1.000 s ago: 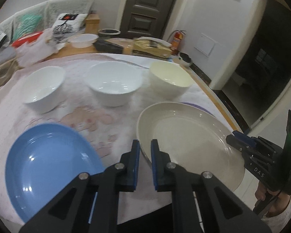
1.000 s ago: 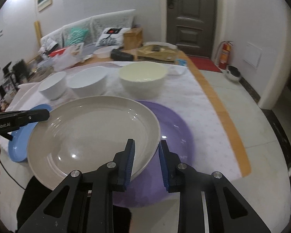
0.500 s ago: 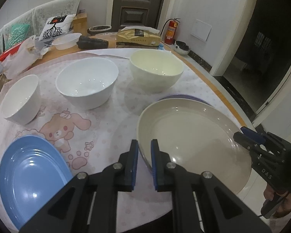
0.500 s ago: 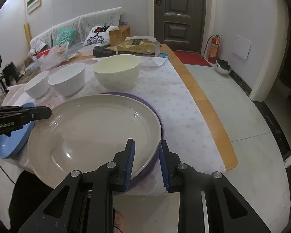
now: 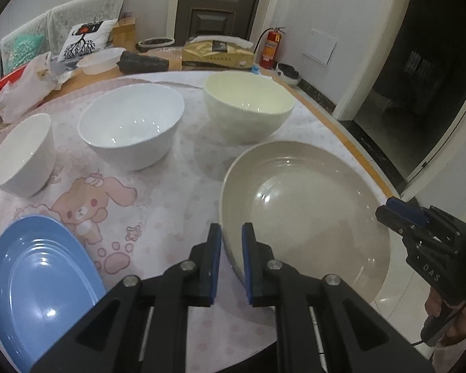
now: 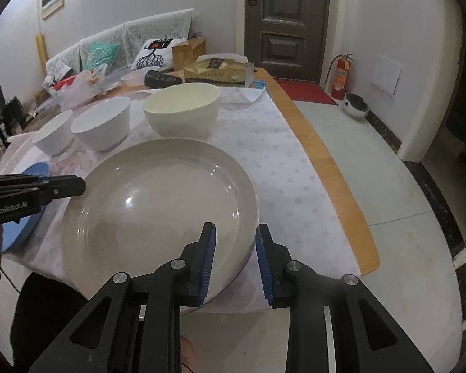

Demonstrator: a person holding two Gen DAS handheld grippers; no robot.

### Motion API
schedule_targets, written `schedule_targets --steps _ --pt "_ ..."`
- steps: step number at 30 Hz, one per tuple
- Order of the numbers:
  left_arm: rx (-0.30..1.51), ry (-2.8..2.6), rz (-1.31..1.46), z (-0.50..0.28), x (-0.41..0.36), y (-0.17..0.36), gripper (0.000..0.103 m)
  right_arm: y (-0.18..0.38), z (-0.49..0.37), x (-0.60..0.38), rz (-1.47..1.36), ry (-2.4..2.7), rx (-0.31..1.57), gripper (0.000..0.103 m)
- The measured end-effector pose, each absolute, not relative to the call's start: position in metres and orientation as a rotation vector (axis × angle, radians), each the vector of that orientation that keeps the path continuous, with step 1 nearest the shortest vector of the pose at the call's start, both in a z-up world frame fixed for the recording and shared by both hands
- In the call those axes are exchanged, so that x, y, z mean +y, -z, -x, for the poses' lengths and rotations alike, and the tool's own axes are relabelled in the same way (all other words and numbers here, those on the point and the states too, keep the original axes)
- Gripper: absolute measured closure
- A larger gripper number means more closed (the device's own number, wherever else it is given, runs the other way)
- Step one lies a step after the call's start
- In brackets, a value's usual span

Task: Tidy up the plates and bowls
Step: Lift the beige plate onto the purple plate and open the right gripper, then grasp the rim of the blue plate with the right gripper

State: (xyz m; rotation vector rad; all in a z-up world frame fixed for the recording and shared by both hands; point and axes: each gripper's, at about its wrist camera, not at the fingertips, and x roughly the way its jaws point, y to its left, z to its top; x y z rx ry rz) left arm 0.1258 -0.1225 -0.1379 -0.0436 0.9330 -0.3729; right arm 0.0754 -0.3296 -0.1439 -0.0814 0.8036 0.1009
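A large grey plate (image 5: 304, 217) sits at the table's near right, and it also shows in the right wrist view (image 6: 158, 211). My left gripper (image 5: 231, 248) is shut on its left rim. My right gripper (image 6: 234, 258) is shut on its right rim. The purple plate is hidden under it; only a thin edge shows. A blue plate (image 5: 37, 286) lies at the near left. A small white bowl (image 5: 21, 155), a medium white bowl (image 5: 130, 127) and a large cream bowl (image 5: 248, 105) stand in a row behind.
The table (image 6: 320, 161) has a cartoon-print cloth and a wooden right edge. Behind the bowls lie a tissue box (image 5: 217, 56), a dark roll (image 5: 144, 62), a plastic container (image 5: 101, 60) and bags. A fire extinguisher (image 6: 340, 76) stands by the door.
Both grippers carried the grey plate over the purple plate and lowered it, so the purple plate is now almost fully covered. The right gripper's fingers stand slightly wider apart.
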Motion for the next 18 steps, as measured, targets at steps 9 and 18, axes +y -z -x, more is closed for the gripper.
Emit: schedule_targets --steps 9,18 --pt "0.819 0.292 0.074 -0.104 -0.067 0.100 0.083 0.109 -0.065 -0.284 0.091 -0.239 0.746 0.078" --pt "0.785 0.092 0.151 -0.076 0.054 0.088 0.074 0.103 -0.071 -0.193 0.098 -0.476 0.771 0.076"
